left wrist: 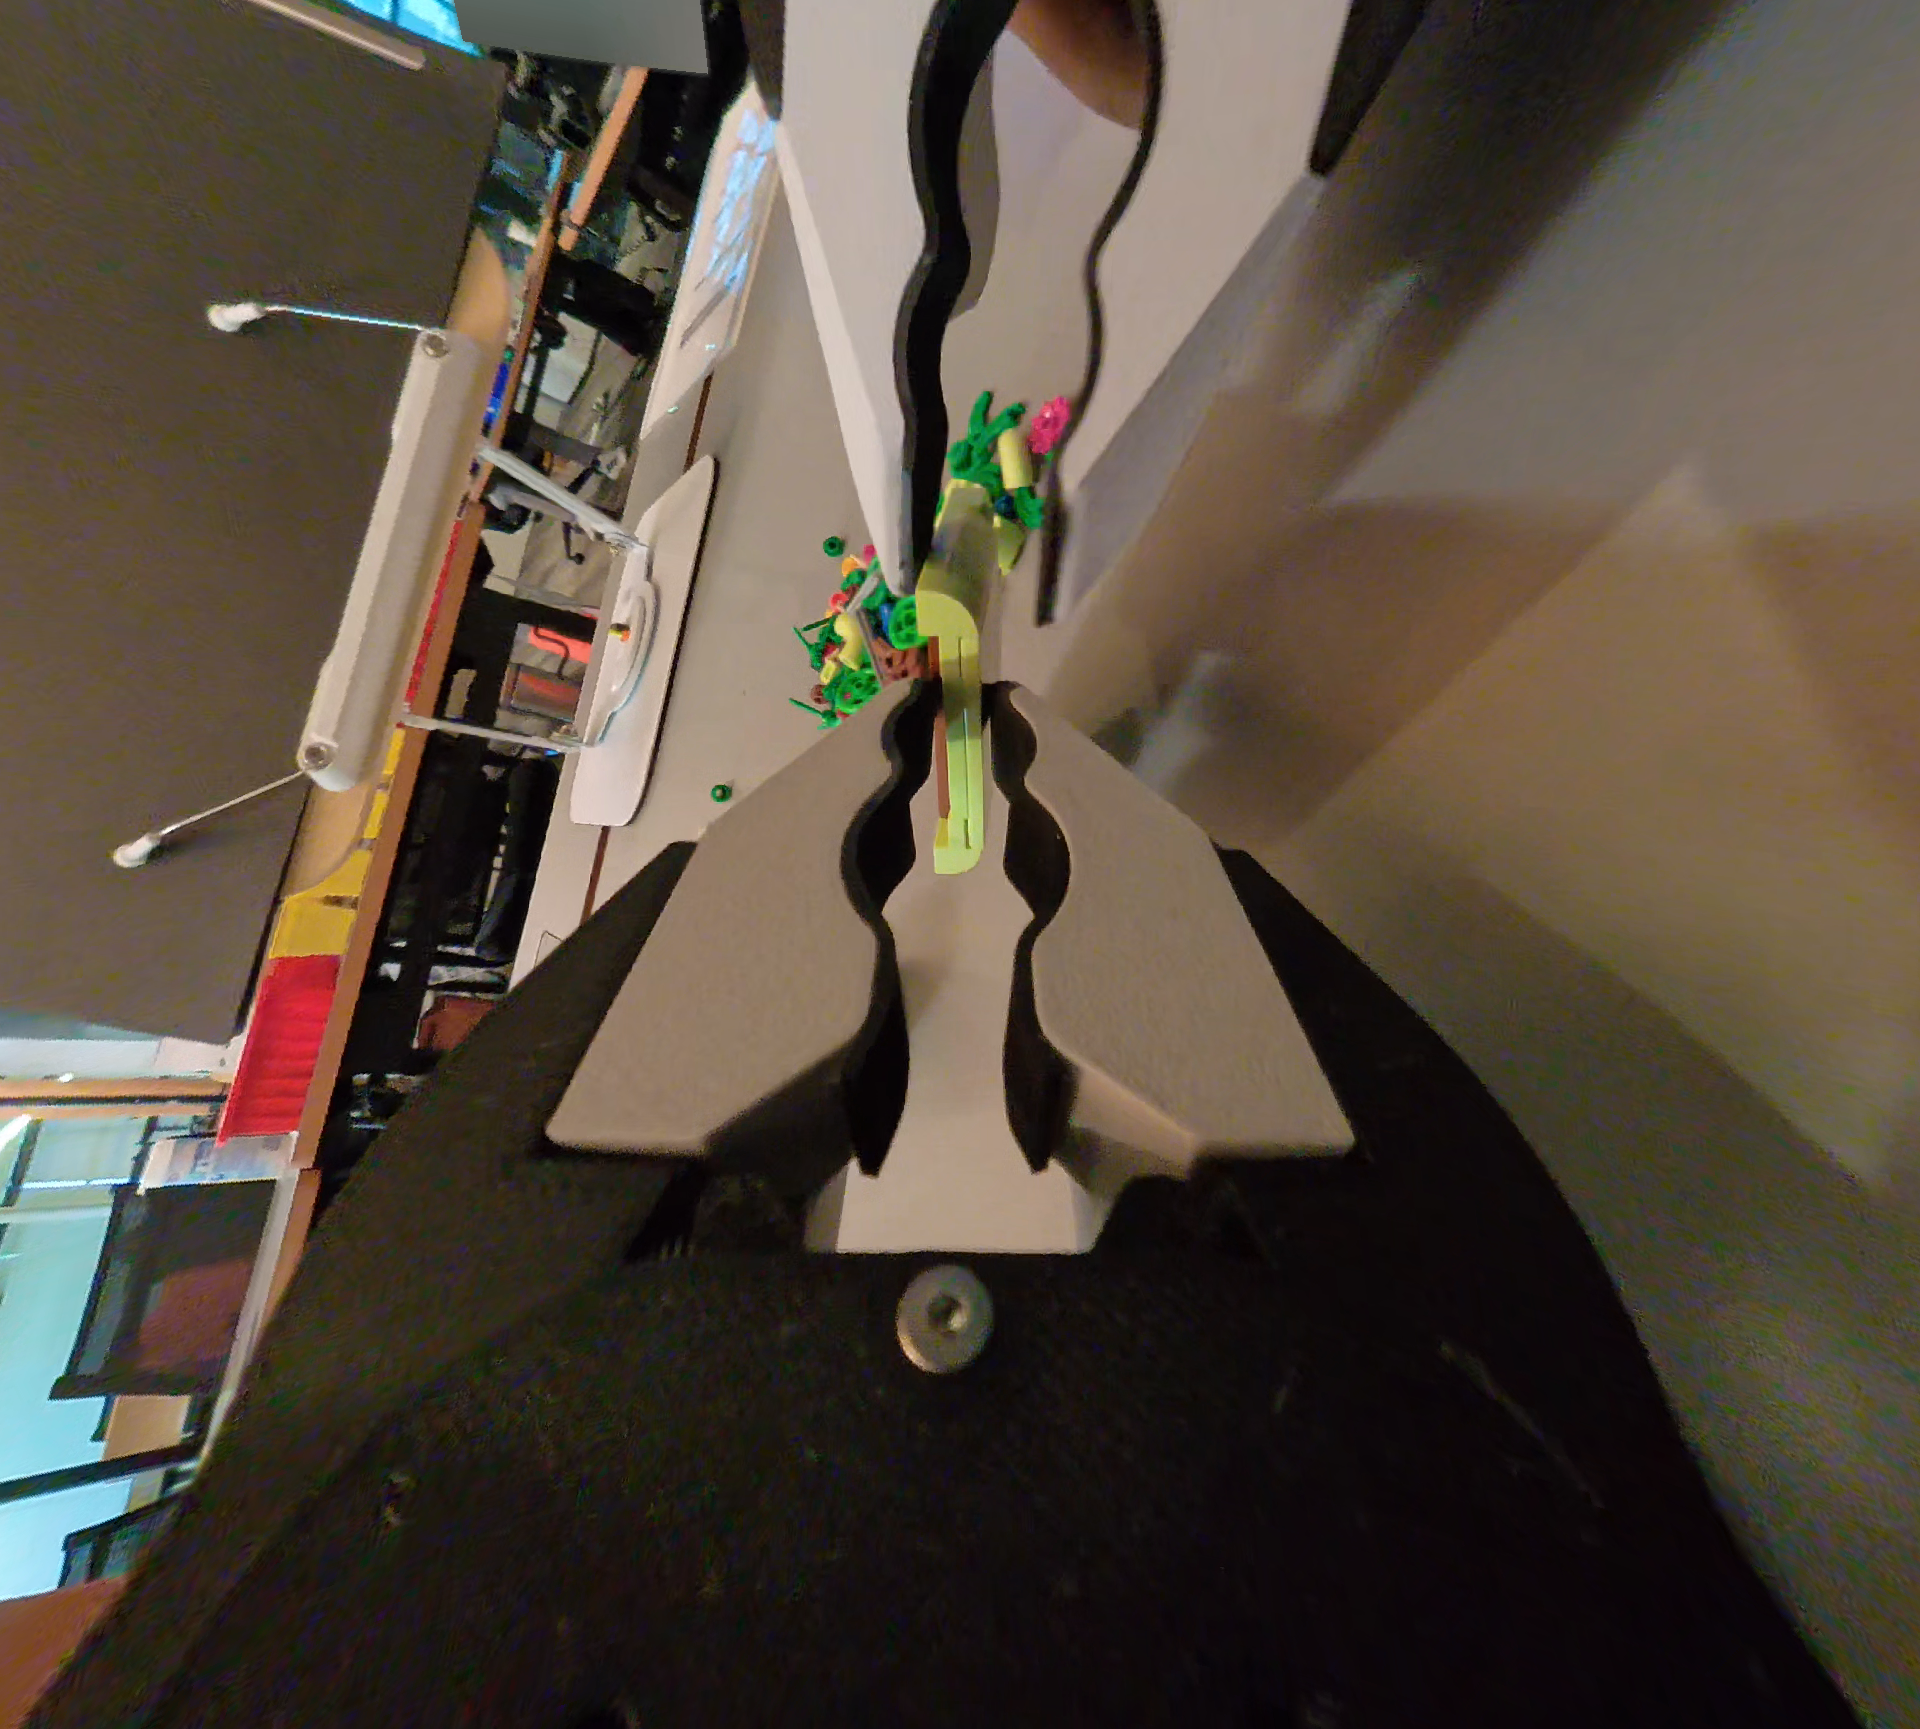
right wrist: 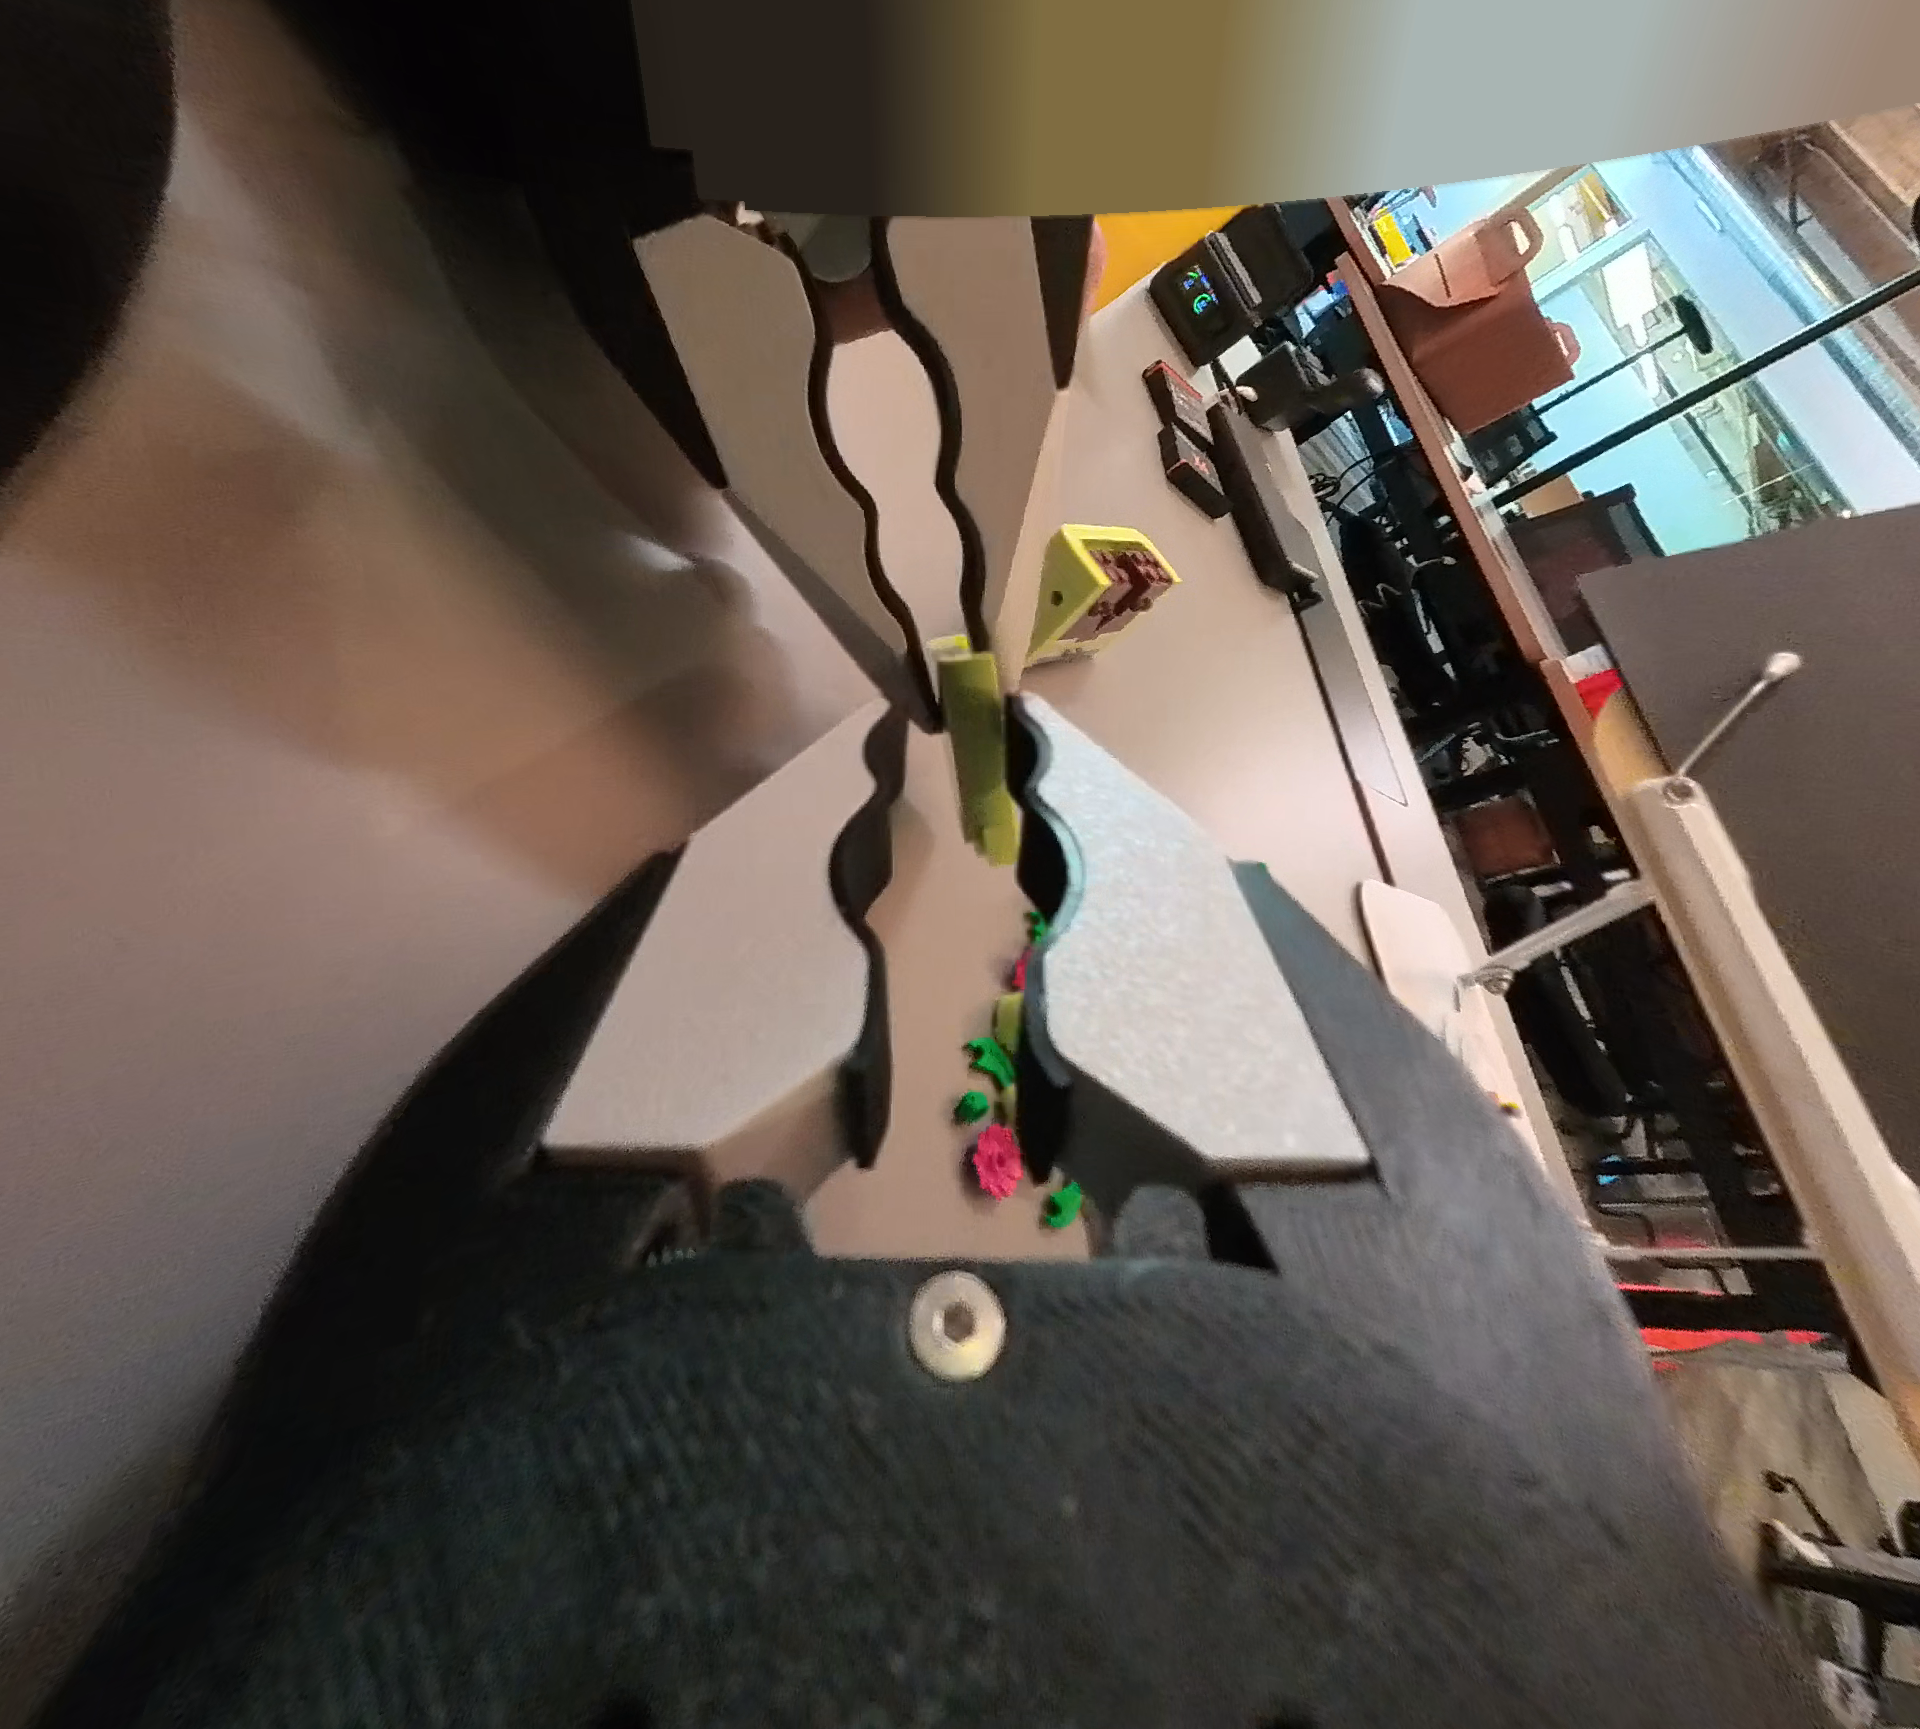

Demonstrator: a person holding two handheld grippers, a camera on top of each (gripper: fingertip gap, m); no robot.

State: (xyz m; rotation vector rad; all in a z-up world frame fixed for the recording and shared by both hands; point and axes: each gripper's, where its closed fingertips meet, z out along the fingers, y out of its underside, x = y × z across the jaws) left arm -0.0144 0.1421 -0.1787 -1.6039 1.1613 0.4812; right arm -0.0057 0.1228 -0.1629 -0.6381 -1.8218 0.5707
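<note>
Left wrist view: we see left gripper pinching lime-green brick plate between fingertips; plate's long axis runs along fingers. Right gripper directly ahead, tip to tip, holding plate's far end. Loose green and pink toy pieces ahead-left on white table.

Right wrist view: right gripper meets same plate at fingertips; we judge it clamped. Left gripper opposite. Lime-and-brown brick assembly ahead-right.

Lime-green toy brick piece on edge between both grippers' tips, above scattered bricks.

Lime toy piece between grippers
</note>
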